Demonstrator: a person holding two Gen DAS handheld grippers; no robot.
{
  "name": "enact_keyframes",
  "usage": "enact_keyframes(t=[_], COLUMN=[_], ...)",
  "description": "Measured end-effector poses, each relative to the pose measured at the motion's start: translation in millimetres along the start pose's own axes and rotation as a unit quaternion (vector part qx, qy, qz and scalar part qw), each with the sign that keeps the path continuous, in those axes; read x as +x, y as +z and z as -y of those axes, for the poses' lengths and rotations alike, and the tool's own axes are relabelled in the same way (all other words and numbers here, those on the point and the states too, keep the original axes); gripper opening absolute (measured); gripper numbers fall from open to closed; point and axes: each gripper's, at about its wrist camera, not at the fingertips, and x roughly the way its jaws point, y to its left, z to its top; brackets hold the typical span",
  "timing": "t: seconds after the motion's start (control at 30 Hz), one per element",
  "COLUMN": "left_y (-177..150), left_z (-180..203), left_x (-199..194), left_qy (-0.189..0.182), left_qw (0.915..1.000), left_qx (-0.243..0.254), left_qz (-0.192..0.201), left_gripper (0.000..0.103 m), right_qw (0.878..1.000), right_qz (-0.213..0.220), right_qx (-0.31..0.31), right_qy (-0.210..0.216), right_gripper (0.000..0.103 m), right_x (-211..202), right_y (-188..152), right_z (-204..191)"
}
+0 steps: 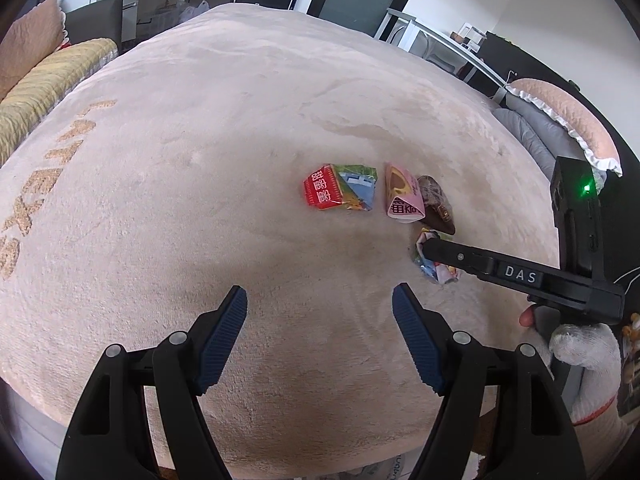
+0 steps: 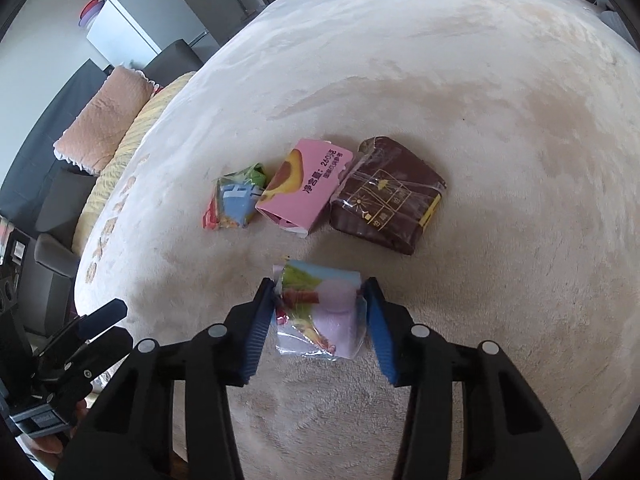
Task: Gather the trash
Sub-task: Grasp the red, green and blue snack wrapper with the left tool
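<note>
The blanket (image 2: 500, 128) was plush, matt cloth, its nap brushed into streaks. The pastel wrapper (image 2: 320, 312) was glossy, crinkled plastic film — as was the brown packet (image 2: 386, 194), under clear shiny wrap. The pink carton (image 2: 306, 188) looked like smooth printed card. The right gripper (image 2: 320, 320) was matt black plastic with ribbed blue pads (image 2: 378, 328).

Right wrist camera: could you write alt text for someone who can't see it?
The right gripper, two black arms with blue ribbed pads, closes around a crumpled pastel plastic wrapper on a beige plush blanket. Beyond it lie a small colourful wrapper, a pink carton and a brown foil packet.
</note>
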Motion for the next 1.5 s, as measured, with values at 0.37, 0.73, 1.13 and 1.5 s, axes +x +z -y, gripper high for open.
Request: enact_keyframes(t=[0.37,0.73,1.13,1.5], left_y=[11.0,46.7,70.6,79.3], left_z=[17.0,38.4,37.8,39.2], left_x=[6.8,42.0,97.8,119.9], left_qy=[0.016,0.030,0.046,0.052], left_qw=[0.9995,0.9959,0.9938,0.9911], left_qx=[0.028,0.085,0.098,0.115], left_qz=[0.002,0.008,-0.027,-0.042], left_gripper=[0.074,0.079,0.079,0.079], right_qw=[0.999,0.998,0.997,0.997], right_qz=[0.024,0.047,0.049,0.045], right_qx=[-0.002,0.014,0.025,0.034], right_qy=[0.025,0.044,0.054,0.056], right_gripper=[0.045,0.045,0.045,0.045], right_x=[-30.0,-67.3,-80.5,-84.3], right_y=[-8.7,-18.0,-25.1,-31.5], right_z=[4.4,32.7,53.6,64.2])
